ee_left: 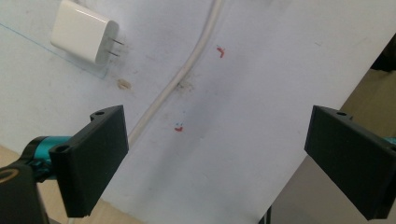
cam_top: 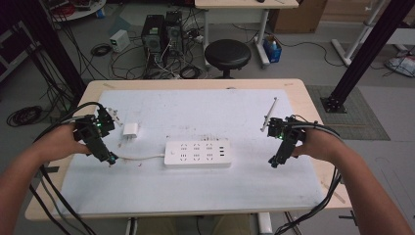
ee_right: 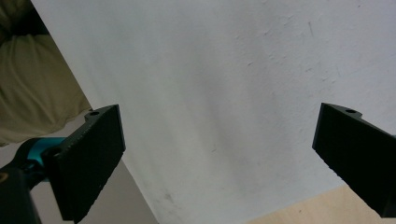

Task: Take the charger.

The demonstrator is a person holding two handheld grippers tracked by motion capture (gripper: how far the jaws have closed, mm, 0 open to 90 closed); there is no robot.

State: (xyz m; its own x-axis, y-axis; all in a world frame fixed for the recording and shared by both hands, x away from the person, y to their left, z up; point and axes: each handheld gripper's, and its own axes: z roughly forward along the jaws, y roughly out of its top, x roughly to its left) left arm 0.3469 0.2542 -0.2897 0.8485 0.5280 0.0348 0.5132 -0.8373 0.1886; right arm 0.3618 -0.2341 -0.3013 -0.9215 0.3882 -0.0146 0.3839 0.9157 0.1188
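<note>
A white sheet (cam_top: 195, 186) covers the wooden table (cam_top: 313, 98) — power strip (cam_top: 197, 153) centred; both grippers' jaws released, empty.

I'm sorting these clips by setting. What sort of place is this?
Probably a lab or workshop: desktop computer towers with loose cables on the floor, a black metal frame, and a plain worktable with a power strip.
</note>
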